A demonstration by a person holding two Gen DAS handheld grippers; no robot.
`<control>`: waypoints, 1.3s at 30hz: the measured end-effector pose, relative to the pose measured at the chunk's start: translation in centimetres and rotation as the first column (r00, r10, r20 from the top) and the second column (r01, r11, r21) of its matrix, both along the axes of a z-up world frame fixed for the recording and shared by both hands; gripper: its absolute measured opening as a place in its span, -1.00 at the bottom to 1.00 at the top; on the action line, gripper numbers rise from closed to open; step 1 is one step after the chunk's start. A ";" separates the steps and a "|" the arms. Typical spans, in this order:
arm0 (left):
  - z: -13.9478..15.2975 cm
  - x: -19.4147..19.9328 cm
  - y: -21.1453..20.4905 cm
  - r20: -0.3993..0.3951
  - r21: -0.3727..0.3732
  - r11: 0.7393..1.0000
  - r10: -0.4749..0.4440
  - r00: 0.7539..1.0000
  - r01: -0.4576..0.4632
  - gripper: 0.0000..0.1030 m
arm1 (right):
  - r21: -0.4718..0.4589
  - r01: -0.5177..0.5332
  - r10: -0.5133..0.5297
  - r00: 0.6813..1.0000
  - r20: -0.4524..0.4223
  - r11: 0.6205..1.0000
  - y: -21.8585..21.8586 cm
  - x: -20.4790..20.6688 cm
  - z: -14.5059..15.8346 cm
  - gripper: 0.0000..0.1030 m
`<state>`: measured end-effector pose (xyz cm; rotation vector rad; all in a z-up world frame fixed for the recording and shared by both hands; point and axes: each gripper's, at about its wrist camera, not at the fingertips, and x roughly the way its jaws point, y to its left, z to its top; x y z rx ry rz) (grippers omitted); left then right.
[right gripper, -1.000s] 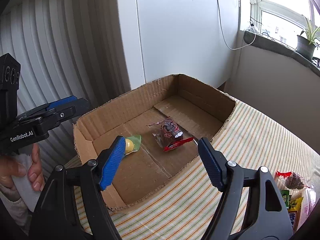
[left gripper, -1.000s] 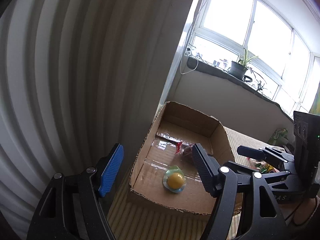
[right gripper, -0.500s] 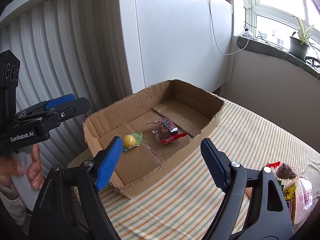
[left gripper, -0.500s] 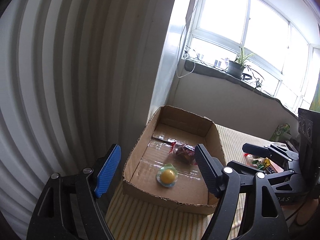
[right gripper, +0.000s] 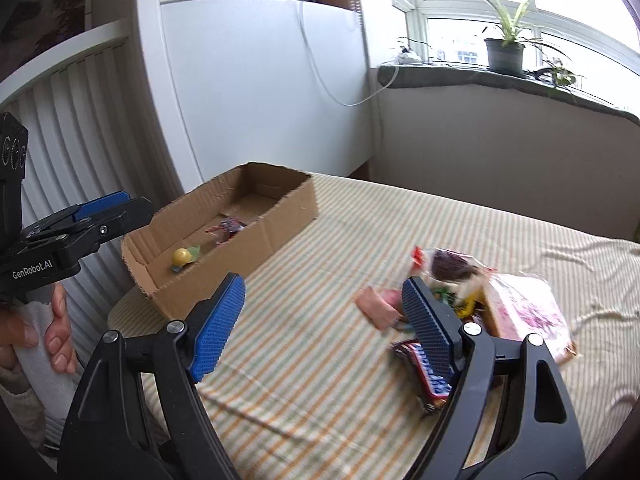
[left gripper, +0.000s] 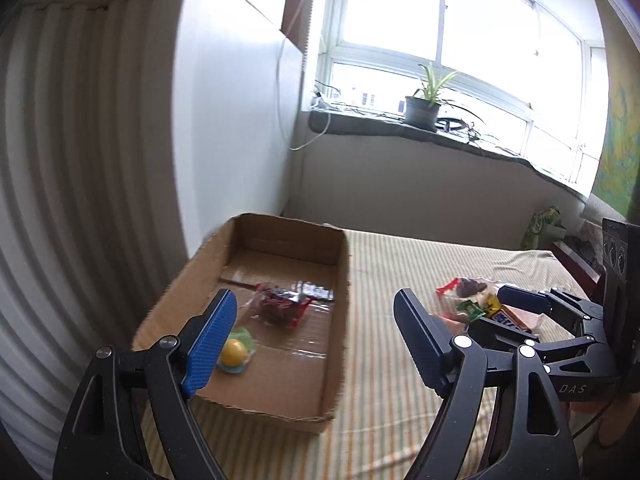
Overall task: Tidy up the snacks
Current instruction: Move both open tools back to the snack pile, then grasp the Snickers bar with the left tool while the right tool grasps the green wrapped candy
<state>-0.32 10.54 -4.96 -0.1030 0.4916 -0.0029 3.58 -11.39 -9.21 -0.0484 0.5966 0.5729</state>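
An open cardboard box (left gripper: 338,320) (right gripper: 280,220) sits on a striped tablecloth. Inside it lie a yellow ball sweet on a green wrapper (left gripper: 233,352) (right gripper: 182,257) and a dark snack in a red wrapper (left gripper: 280,306) (right gripper: 228,228). A pile of loose snacks (right gripper: 460,304) (left gripper: 472,306) lies to the right of the box, with a dark red-edged packet (right gripper: 448,264), a pink packet (right gripper: 524,312) and a chocolate bar (right gripper: 430,376). My left gripper (left gripper: 316,344) is open and empty above the box's near end. My right gripper (right gripper: 324,332) is open and empty, just left of the pile.
The striped cloth (right gripper: 360,240) covers the table between box and pile. A white ribbed wall and cabinet (right gripper: 240,80) stand behind the box. A window sill with a potted plant (right gripper: 504,52) runs along the back. A green bag (left gripper: 544,228) stands at the far right.
Both grippers have swung right, away from the box. The right gripper now faces the snack pile. Both stay open and empty.
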 end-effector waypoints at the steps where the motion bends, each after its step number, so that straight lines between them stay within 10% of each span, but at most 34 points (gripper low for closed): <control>1: 0.1 0.1 -1.1 0.000 0.010 1.000 -0.020 1.000 0.020 0.57 | 0.007 0.024 -0.024 1.000 -0.003 1.000 -1.5 -0.2 0.0 0.62; 12: 0.4 0.6 -10.1 -0.018 0.069 0.979 -0.189 0.982 0.190 0.57 | 0.039 0.198 -0.198 0.980 -0.011 0.979 -12.6 -2.5 -0.7 0.72; 25: 0.3 0.9 -13.1 -0.037 0.094 0.965 -0.241 0.970 0.243 0.57 | 0.021 0.204 -0.203 0.979 -0.026 0.979 -13.6 -3.2 -2.0 0.72; 39: -9.8 2.0 -15.1 -0.267 -0.045 0.949 -0.313 0.911 0.312 0.57 | -0.173 0.137 -0.156 0.982 -0.102 0.975 -10.1 -5.1 -8.6 0.72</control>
